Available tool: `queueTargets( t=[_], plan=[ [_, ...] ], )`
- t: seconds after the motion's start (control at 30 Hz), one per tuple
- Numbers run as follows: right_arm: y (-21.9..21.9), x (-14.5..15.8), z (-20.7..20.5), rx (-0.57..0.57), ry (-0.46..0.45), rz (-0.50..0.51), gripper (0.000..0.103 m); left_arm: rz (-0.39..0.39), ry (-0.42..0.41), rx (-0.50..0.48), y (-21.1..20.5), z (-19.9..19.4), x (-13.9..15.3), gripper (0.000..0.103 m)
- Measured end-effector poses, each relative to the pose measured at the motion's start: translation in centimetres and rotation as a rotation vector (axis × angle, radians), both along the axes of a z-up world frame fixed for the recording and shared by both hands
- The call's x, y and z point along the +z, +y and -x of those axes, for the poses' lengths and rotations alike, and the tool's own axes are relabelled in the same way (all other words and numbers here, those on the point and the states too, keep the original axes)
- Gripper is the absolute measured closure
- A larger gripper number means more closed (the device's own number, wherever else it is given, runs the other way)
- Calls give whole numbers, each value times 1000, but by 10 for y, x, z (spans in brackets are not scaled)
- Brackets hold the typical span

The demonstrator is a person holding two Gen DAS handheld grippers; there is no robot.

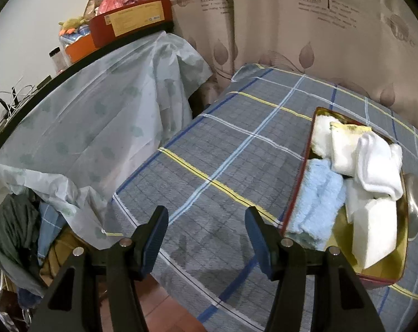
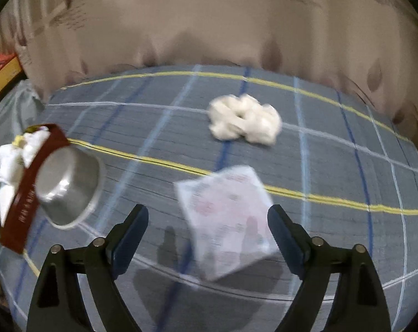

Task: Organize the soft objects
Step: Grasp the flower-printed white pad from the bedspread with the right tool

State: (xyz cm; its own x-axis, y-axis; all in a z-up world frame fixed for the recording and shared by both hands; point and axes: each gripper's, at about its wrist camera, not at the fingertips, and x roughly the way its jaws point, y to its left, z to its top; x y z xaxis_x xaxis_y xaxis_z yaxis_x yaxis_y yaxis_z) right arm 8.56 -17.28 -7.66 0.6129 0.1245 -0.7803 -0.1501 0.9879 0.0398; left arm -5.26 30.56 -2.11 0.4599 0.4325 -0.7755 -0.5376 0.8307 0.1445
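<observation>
The red box [image 1: 300, 182] sits on the plaid blue-grey bedcover [image 1: 222, 149] and serves as the landmark here. Inside it lie a folded light-blue towel [image 1: 316, 199] at the near end, white socks [image 1: 377, 166] heaped in the middle, a white cloth [image 1: 323, 132] at the far end, and a white sponge-like block [image 1: 374, 232] leaning against its far wall. An upturned metal bowl [image 2: 67, 185] rests just beside the box, on the side away from the left gripper [image 1: 206, 238]. That gripper hangs over bare bedcover beside the box, jaws wide with nothing between them.

Beyond the bowl from the box, a flat white packet [image 2: 228, 218] (blurred, with pinkish print) lies on the cover, below the right gripper [image 2: 209, 235], whose jaws stand wide and hold nothing. A white scrunchie [image 2: 244, 121] lies farther from the box, nearer the leaf-print curtain [image 2: 209, 27].
</observation>
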Motion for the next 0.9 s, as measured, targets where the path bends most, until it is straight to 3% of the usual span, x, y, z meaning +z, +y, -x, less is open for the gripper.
queueTargets(
  t=[0.37,0.6,0.77,0.9],
  plan=[
    [-18,-32,-26,28,31,-11,16,-44,15,-108,-45,-12,23,44],
    [-7,-38,-24,86,-10,42,19,-3,5,-239,-95,-38,40,44],
    [-11,-36,-19,98,-27,42,48,-1,12,-341,-138,-57,42,44],
    [-17,-34,-16,87,-34,34,62,22,21,-422,-169,-70,39,44]
  ],
)
